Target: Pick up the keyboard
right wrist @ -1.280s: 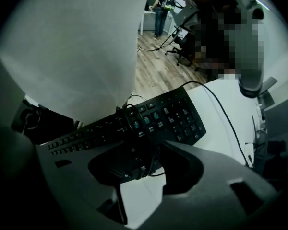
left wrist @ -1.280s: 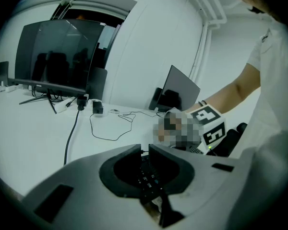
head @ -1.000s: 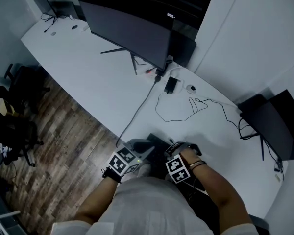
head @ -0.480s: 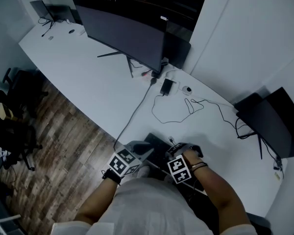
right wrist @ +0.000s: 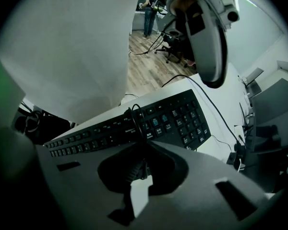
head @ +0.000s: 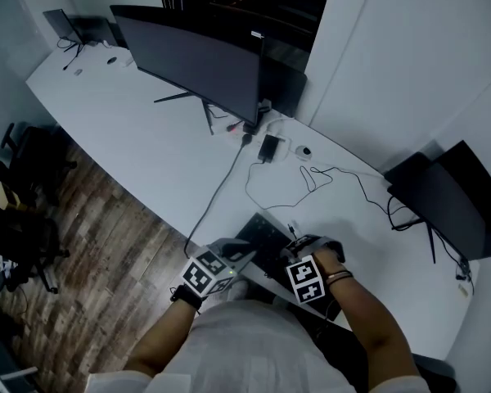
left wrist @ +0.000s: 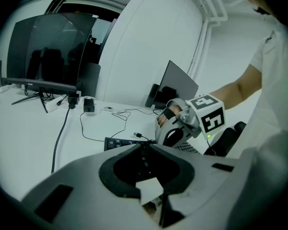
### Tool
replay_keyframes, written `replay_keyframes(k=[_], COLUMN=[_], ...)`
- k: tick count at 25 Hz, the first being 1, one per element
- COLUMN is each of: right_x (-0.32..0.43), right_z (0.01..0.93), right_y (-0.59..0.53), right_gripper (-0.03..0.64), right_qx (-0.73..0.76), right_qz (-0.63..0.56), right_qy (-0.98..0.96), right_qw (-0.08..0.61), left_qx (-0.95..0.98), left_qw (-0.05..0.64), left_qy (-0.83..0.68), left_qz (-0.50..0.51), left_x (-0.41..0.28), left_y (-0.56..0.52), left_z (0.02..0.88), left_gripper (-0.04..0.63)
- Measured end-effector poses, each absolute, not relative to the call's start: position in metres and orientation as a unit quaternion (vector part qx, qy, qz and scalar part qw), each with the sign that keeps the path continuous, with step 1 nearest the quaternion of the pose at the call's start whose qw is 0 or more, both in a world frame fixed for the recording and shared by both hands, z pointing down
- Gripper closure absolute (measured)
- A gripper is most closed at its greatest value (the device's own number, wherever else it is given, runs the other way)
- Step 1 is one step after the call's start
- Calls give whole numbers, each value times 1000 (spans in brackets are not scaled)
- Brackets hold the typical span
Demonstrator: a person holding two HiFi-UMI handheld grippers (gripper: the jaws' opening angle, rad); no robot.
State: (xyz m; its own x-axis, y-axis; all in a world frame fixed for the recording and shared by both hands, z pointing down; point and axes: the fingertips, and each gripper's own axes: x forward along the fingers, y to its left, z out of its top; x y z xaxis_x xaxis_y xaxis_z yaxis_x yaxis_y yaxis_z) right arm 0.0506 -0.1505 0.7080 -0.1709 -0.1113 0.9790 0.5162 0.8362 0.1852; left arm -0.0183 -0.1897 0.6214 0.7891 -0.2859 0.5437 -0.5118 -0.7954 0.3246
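Keyboard pickup, two-handed style. Got the black keyboard (head: pixel 260 237) down at the near edge of the white desk (head: pixel 147 137), right in front of the person, well clear of the curved monitor (head: pixel 196 60) further back. Pinched from opposite sides: by the left gripper (left wrist: pixel 144 146) on one long edge and by the right gripper (right wrist: pixel 140 145) on the other, with both pairs of jaws closed down onto the board's rim and nothing else between them. Makes sense for something this long and flat, probably to keep it level and stop it seesawing off a single grip. Facing each other across the keys too, hence the clear look at the opposite gripper from each gripper view. Can't say for sure whether already off the desk or only just gripped, so calling it the very start of the lift. Worth watching the thin cable (right wrist: pixel 130 113) looped up over the keys right by the right jaws, with what looks like its plug (left wrist: pixel 133 135) showing loose just past the board in the left gripper view, so likely unplugged and free to trail along. Could still snag or swing though. Would go straight up, both sides together, nice and slow
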Motion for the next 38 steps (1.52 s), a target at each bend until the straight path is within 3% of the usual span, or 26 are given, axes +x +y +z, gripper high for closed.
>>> replay_keyframes(k=[9,13,25,38], right_x=[80,99,137,156], right_z=[687,680,659,640], right_y=[-181,-191,-204,-205], right_gripper=[597,600,603,603], right_qx=[-70,-41,18,49], right_qz=[-229,-216,-191,-184], right_qy=[-739,-744,-761,-780], right_qw=[629,631,619,597], left_qx=[911,903,876,856], left_qw=[272,314,412,474], left_qy=[-204,-180,-124,-119], left_qz=[233,233,219,171], left_x=[5,27,111,183], left_y=[-188,-179,-155,-158], left_z=[628,640,674,693], left_gripper=[569,468,374,347])
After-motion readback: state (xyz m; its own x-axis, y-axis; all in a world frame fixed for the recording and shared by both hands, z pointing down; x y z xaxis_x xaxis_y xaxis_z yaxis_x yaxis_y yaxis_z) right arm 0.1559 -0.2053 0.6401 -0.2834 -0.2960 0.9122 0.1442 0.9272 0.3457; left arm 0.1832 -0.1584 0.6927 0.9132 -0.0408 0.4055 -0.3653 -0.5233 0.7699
